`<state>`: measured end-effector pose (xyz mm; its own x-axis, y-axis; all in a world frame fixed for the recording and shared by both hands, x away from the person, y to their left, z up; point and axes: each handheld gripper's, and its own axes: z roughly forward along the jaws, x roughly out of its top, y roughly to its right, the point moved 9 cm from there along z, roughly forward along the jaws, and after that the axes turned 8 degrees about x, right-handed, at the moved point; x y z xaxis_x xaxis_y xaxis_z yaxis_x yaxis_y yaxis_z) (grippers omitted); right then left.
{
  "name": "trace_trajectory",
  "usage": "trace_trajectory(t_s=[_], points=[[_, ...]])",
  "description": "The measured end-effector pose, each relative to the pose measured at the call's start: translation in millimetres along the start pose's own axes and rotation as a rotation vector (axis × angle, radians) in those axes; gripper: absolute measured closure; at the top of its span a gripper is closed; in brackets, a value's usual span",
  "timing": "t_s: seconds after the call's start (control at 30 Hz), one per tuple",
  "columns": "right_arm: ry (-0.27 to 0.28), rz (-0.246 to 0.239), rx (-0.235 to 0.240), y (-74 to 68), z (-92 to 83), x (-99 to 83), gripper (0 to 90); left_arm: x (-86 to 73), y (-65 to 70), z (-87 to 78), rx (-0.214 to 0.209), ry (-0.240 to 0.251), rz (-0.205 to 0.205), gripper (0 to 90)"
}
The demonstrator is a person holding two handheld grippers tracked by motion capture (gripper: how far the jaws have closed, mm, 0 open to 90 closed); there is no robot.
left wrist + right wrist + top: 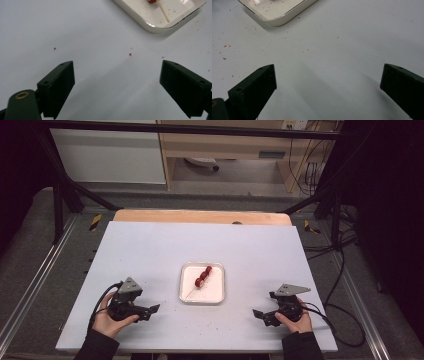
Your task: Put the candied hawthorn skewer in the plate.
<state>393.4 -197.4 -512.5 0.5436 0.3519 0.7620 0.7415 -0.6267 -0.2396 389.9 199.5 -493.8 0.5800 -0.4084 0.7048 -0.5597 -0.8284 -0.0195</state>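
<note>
A white square tray point(217, 292) sits in the middle of the white table. On it lies a skewer of red fruit pieces point(203, 276) with a thin wooden stick point(164, 13). My left gripper point(153, 310) rests near the table's front left, held by a hand, jaws wide apart with nothing between them. In the left gripper view the gap point(117, 80) holds bare table, and the tray's corner point(156, 28) lies ahead. My right gripper point(259, 315) rests at the front right, also open and empty point(328, 82); the tray's edge point(279, 21) lies ahead of it.
Small red crumbs point(130, 54) dot the table around the tray. A wooden board edge point(200, 216) runs along the table's far side. Metal frame rails and cables point(340, 285) flank the table on both sides.
</note>
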Motion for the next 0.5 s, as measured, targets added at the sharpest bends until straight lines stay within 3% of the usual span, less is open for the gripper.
trace_trajectory(t_s=[0.27,0.5], points=[[-0.019,0.001,0.002,-0.8,2.2,-3.4,0.9,-18.2,-10.1,-3.8,0.001,0.029,-0.016,11.4],[-0.025,-0.007,0.002,-0.7,2.5,-4.3,0.8,-21.6,-9.8,0.0,-0.004,0.021,0.011,11.4]])
